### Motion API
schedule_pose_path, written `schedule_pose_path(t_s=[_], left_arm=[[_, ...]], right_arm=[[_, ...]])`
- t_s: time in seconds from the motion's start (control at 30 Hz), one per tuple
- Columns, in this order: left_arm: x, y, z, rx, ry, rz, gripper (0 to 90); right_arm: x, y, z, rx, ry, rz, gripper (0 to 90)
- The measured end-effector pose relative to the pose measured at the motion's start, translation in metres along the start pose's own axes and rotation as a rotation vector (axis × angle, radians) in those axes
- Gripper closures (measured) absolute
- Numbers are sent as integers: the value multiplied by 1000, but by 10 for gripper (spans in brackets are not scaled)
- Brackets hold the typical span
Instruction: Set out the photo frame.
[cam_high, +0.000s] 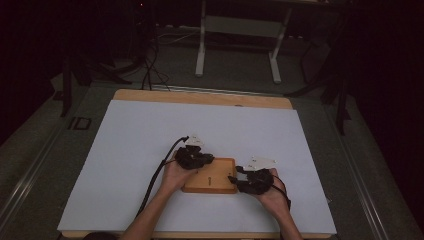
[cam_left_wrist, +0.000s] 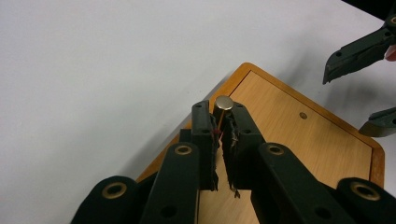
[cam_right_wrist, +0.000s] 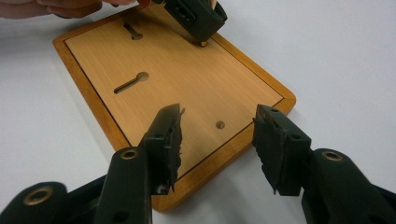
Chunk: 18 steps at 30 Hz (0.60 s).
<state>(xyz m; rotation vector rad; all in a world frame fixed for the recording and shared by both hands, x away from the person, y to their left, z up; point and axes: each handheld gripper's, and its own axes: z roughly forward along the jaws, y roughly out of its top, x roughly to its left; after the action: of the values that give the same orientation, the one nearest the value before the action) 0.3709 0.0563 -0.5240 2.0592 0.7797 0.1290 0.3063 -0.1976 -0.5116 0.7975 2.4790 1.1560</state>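
Note:
A wooden board (cam_high: 210, 177) with a darker rim lies flat on the white table (cam_high: 150, 140). Its face (cam_right_wrist: 187, 88) has two keyhole slots (cam_right_wrist: 131, 81) and a small round hole (cam_right_wrist: 219, 124). My left gripper (cam_left_wrist: 219, 109) is shut on a small metal pin (cam_left_wrist: 224, 102) with a round silvery head. It holds the pin upright over the board's corner, and in the right gripper view the pin's lower end (cam_right_wrist: 204, 44) touches the board near its far edge. My right gripper (cam_right_wrist: 218, 114) is open, its jaws on either side of the board's near edge, holding nothing.
White sheet surrounds the board on all sides. The table's wooden edge (cam_high: 200, 96) shows at the back. Beyond it stand a white frame (cam_high: 240, 30) and cables (cam_high: 147, 65) on a dark floor. A hand (cam_right_wrist: 51, 7) rests at the board's far corner.

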Motion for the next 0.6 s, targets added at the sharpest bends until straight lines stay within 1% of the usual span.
schedule_pose_path(t_s=[0.13,0.2,0.27,0.4,0.6], left_arm=[[3,1,0,6,-19,-6,838],[5,1,1,1,-34,-23,839],[8,1,1,-3,-46,-31,839],[8,2,1,4,-51,-29,839],[11,3,2,13,-69,-49,838]], right_arm=[[0,-2,-3,-1,-2,0,512],[0,-3,-5,-2,-1,2,512],[0,-4,-6,-5,1,1,510],[2,-6,-10,-10,14,-10,503],[3,-10,-15,-14,25,-14,505]])
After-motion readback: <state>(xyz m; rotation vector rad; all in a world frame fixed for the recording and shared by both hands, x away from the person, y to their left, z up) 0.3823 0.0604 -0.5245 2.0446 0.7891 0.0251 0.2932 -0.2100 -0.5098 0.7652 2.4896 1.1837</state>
